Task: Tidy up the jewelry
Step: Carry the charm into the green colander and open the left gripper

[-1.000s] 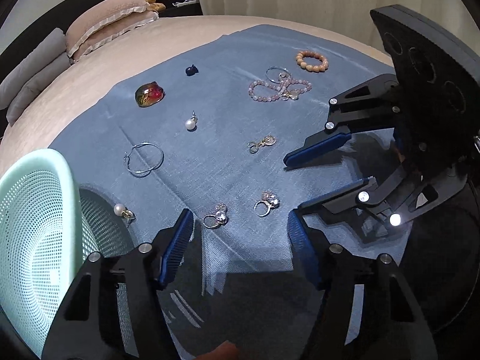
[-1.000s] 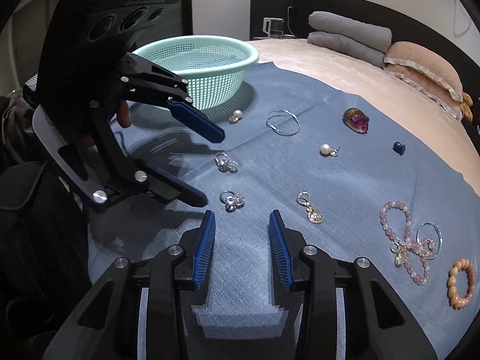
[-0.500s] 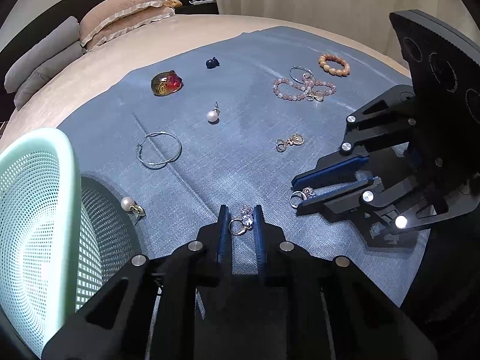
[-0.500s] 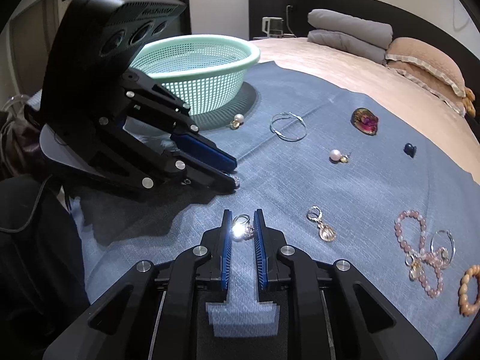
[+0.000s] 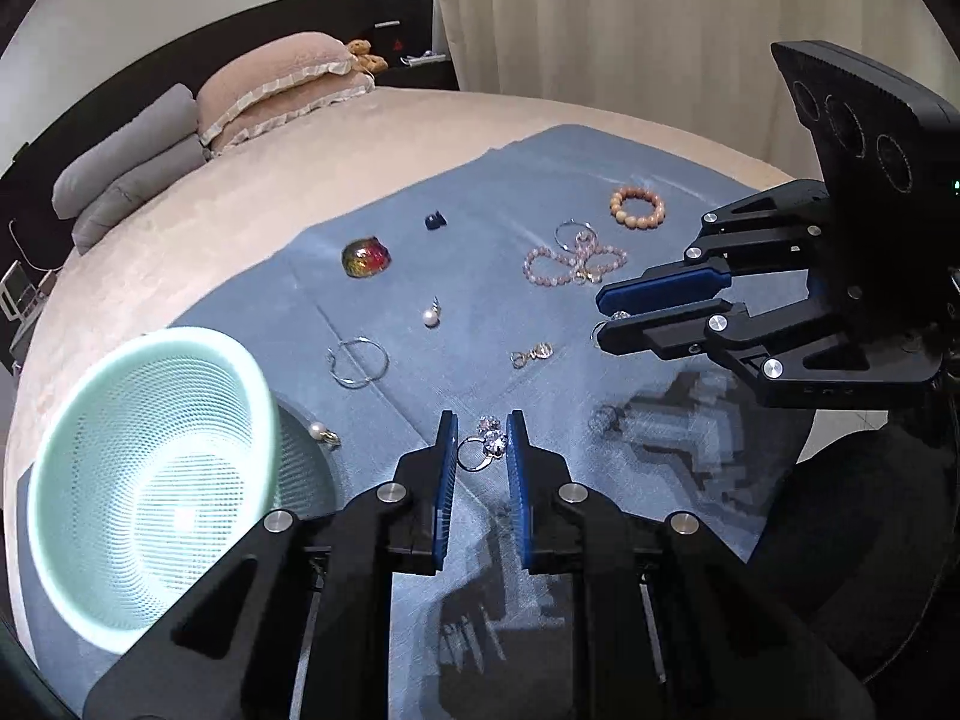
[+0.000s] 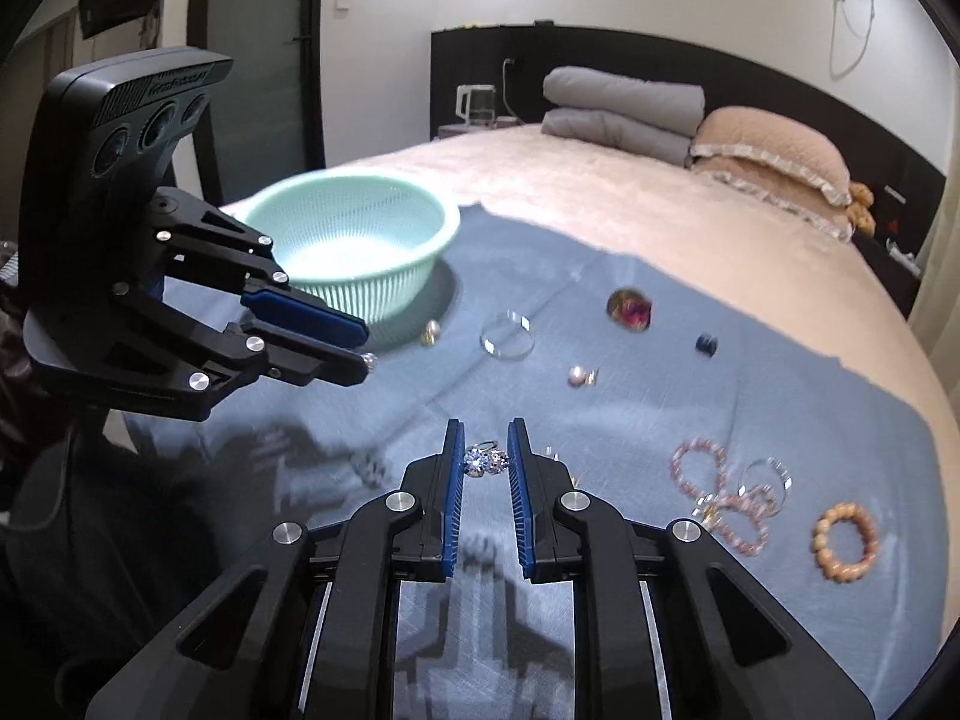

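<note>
My left gripper [image 5: 480, 447] is shut on a crystal ring [image 5: 487, 449] and holds it above the blue cloth [image 5: 540, 180]. My right gripper [image 6: 485, 457] is shut on a second crystal ring [image 6: 485, 459], also lifted off the cloth. Each gripper shows in the other's view: the right gripper [image 5: 606, 315], the left gripper [image 6: 360, 348]. The mint mesh basket [image 5: 72, 414] stands at the cloth's left end; it also shows in the right wrist view [image 6: 354, 192] and looks empty.
On the cloth lie a hoop [image 5: 358, 361], pearl earrings [image 5: 431, 317] [image 5: 321, 433], a shell charm [image 5: 534, 354], a red-amber stone [image 5: 366, 257], a dark bead [image 5: 435, 220], a pink bead strand [image 5: 570, 264] and an orange bead bracelet [image 5: 637, 207]. Pillows [image 5: 282, 84] lie at the bed's head.
Both grippers closed on crystal rings about half a second ago and have since lifted them off the cloth. The views have risen and tilted up.
</note>
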Available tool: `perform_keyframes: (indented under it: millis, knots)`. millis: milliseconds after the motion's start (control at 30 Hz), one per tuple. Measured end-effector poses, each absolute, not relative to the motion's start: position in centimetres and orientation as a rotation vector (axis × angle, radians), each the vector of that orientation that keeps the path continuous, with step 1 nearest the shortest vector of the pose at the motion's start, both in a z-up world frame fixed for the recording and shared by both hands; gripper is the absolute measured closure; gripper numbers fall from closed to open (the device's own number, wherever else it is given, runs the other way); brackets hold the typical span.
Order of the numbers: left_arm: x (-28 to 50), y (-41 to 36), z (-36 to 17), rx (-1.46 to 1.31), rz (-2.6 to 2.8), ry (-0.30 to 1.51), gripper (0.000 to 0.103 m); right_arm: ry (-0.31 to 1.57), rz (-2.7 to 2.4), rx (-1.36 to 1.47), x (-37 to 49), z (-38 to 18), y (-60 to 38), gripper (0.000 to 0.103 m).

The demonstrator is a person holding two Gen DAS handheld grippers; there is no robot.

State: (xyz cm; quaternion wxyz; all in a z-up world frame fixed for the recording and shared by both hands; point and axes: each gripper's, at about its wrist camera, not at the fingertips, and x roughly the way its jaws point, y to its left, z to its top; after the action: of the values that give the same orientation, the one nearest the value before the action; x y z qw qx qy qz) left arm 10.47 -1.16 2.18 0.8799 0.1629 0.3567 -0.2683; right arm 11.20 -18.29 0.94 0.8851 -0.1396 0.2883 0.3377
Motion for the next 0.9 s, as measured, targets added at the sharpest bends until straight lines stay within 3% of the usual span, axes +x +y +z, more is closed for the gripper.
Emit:
perform_keyframes:
  millis: [267, 467, 900]
  knots:
    - [9.6, 5.2, 8.4, 0.288, -0.346, 0.641, 0.086, 0.421, 0.751, -0.303, 9.8, 7.6, -14.3, 0.089]
    - [11.0, 9.6, 9.7, 0.211, -0.227, 0.652, 0.086, 0.383, 0.778, -0.261, 11.4, 9.9, -9.1, 0.089]
    - [15.5, 14.1, 3.6, -0.007, -0.079, 0.843, 0.085, 0.706, 0.743, -0.126, 19.9, 2.2, -1.4, 0.089]
